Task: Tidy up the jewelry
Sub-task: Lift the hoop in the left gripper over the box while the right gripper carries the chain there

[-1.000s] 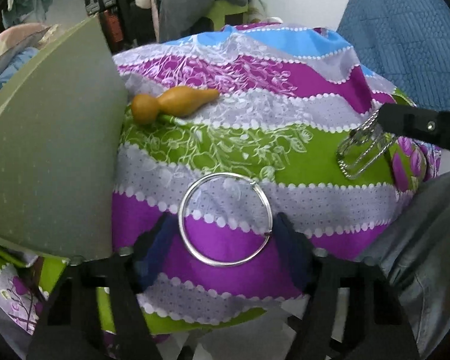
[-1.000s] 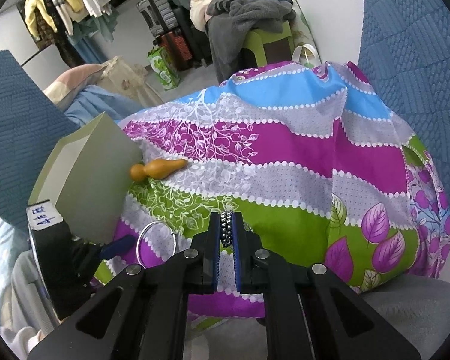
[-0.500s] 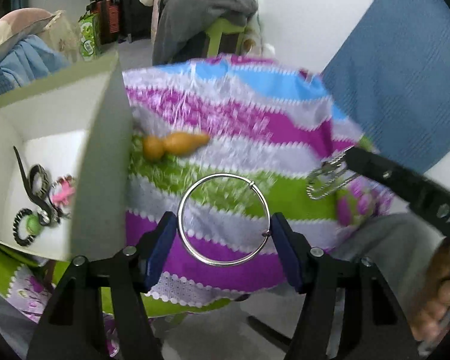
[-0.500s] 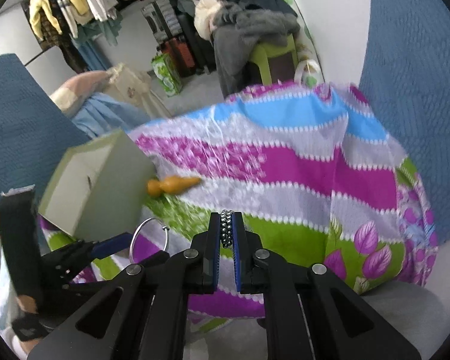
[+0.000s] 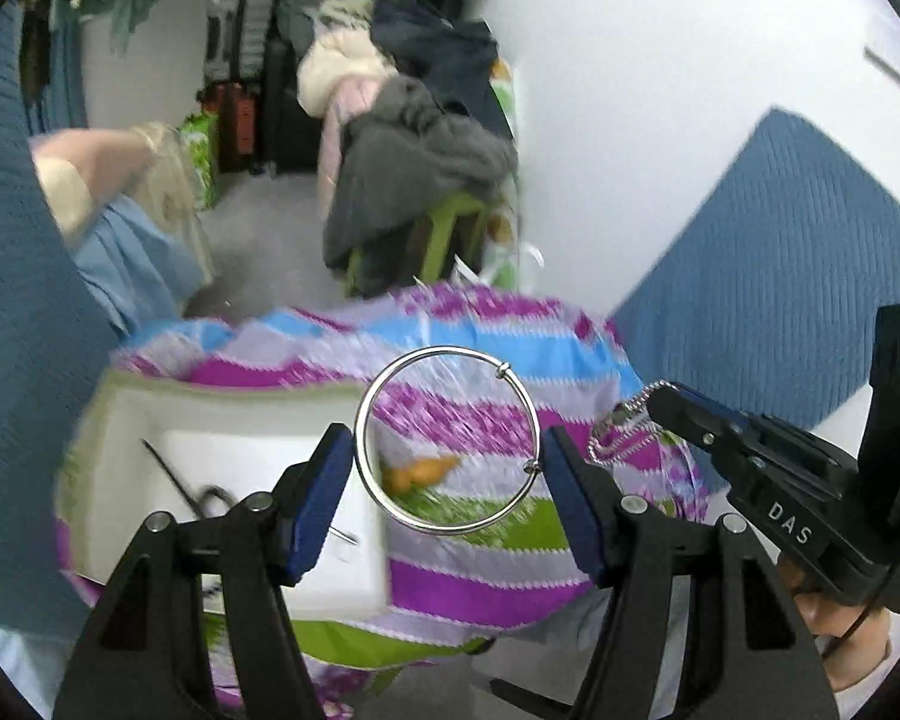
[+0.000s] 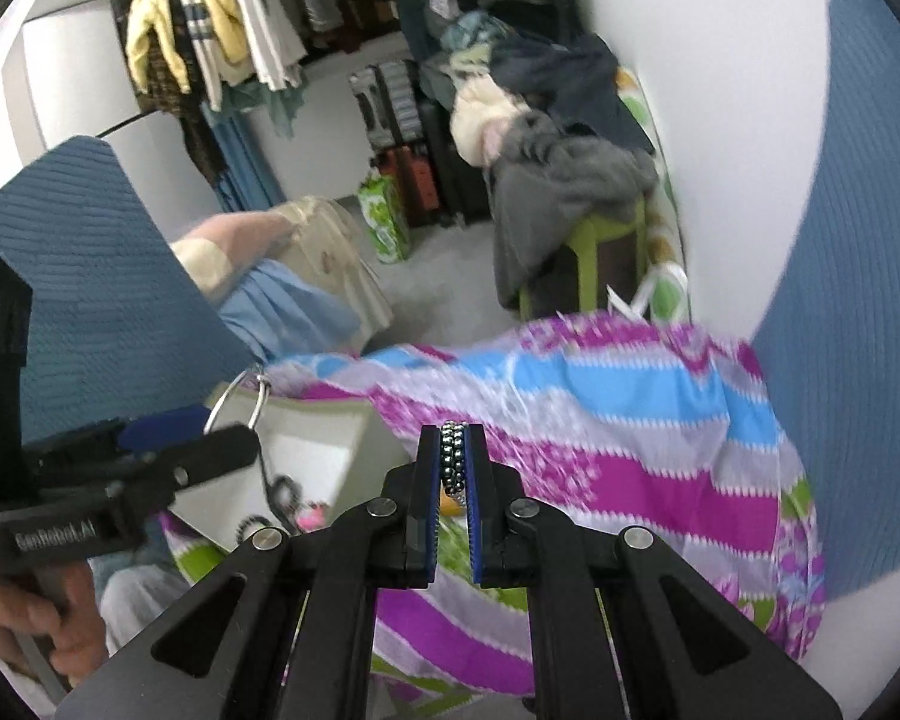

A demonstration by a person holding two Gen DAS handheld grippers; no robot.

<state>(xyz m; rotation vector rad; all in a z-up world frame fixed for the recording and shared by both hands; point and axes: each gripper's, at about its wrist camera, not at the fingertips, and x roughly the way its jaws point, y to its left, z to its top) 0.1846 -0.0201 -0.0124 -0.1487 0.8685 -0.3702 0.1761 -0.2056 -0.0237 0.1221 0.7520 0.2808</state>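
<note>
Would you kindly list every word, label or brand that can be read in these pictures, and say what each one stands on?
"DAS" in white, on the black body of the right gripper, seen from the left wrist.
"GenRobot.AI", blurred but just legible, on the black body of the left gripper, seen from the right wrist.
No other text is readable.

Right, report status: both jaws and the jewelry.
Left gripper shut on silver bangle. Right gripper shut on beaded bracelet. Open box below left, nothing in the way.
</note>
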